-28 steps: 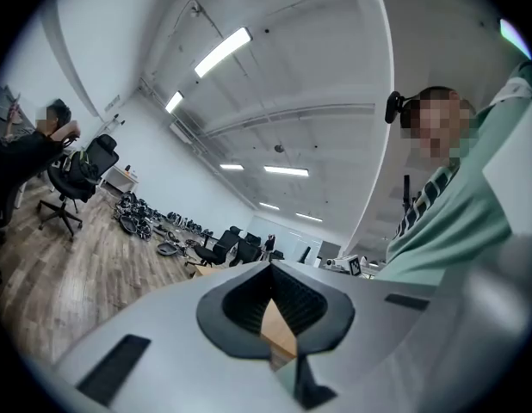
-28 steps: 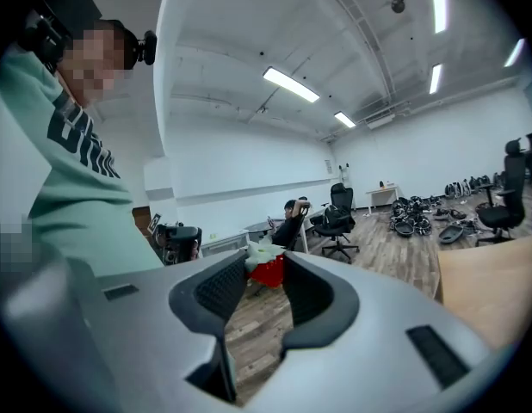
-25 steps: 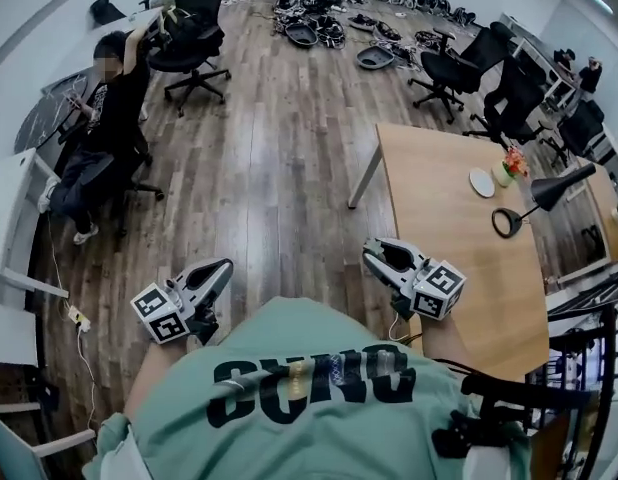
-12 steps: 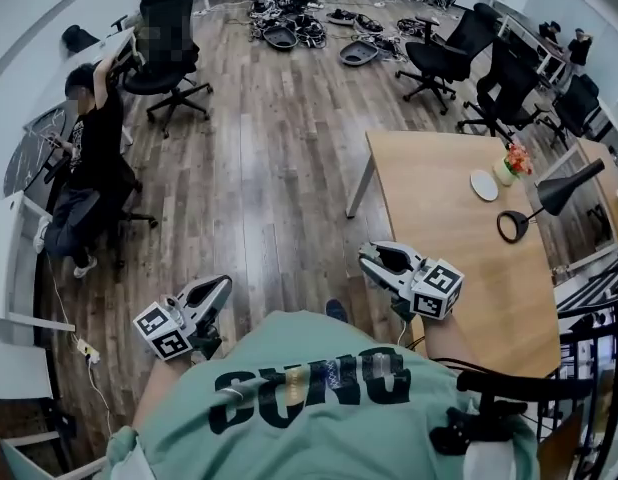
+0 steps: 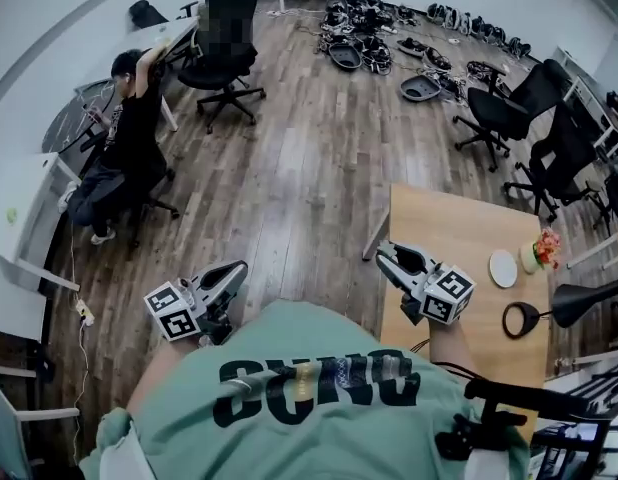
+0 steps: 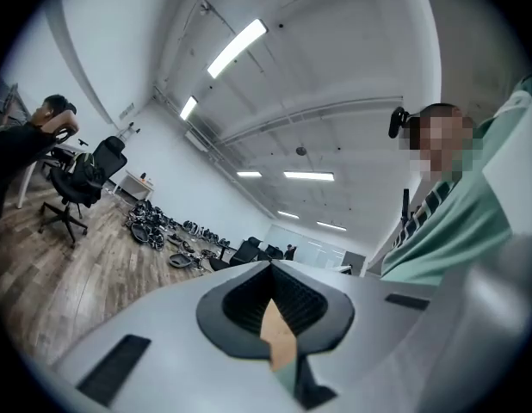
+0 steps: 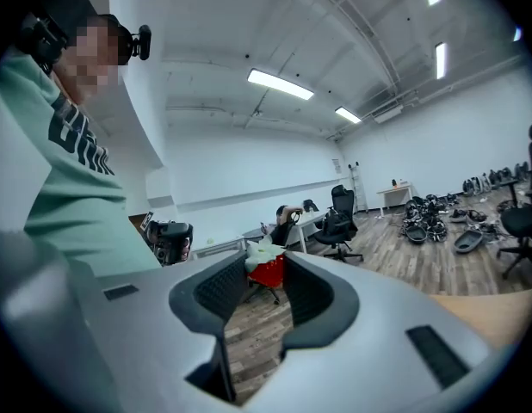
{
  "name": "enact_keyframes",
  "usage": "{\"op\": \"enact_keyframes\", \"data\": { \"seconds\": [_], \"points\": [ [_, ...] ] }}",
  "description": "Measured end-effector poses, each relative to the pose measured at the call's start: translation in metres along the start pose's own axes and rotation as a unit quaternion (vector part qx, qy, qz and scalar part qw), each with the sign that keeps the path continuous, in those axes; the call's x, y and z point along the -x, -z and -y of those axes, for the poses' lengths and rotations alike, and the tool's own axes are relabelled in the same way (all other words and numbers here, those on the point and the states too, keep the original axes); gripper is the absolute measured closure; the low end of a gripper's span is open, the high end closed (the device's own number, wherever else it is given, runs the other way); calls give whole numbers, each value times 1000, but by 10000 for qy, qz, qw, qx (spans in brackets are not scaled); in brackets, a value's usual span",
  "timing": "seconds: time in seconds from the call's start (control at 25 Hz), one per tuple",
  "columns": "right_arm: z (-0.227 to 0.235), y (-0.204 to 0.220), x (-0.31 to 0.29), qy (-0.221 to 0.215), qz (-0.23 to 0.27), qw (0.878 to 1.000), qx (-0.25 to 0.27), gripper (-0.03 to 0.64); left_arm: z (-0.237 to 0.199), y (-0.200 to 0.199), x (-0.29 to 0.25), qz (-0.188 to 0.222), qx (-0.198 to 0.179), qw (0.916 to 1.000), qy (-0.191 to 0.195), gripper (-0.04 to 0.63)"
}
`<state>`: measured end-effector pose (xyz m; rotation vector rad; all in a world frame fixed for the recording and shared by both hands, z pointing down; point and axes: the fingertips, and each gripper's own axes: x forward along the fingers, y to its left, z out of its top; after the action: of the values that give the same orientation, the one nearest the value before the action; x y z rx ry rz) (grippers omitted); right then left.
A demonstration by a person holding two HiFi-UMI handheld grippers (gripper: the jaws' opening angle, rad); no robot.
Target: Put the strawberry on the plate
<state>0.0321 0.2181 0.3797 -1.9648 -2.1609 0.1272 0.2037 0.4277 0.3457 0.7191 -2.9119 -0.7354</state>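
Fingers (image 7: 221, 289) of my right gripper (image 5: 388, 256) pinch the strawberry (image 7: 267, 268) at their tips, over the left edge of the table (image 5: 459, 233). Left gripper (image 5: 232, 274) fingers (image 6: 240, 304) are pressed together, empty, above the floor (image 5: 289, 168). I see the plate (image 5: 503, 268) well apart, farther across the table.

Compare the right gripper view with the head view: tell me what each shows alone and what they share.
Only the right gripper view: the strawberry clamped between the jaws of the right gripper, and the ceiling lights. Only the head view: the plate, the black lamp and the left gripper. Both: the right gripper, the table, the wooden floor and the seated person.
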Motion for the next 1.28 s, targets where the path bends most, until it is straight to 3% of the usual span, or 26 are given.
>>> {"op": "enact_keyframes", "data": {
  "seconds": [0.16, 0.36, 0.64, 0.92, 1.28],
  "points": [
    [32, -1, -5, -171, 151, 9997, -67, 483, -5, -4, -30, -149, -143, 9997, -144, 603],
    [61, 13, 1, 12, 238, 9992, -336, 483, -26, -11, -61, -332, -171, 9993, -66, 603],
    [107, 19, 14, 709, 208, 9965, -399, 483, -63, -11, -125, -592, -122, 9960, 653, 603],
    [148, -14, -21, 1697, 179, 9850, -239, 483, -150, -48, -180, -612, -23, 9853, 1595, 603],
    [164, -41, -116, 2118, -28, 9772, -129, 483, -255, -99, -200, -904, 53, 9731, 2120, 603]
  ]
}}
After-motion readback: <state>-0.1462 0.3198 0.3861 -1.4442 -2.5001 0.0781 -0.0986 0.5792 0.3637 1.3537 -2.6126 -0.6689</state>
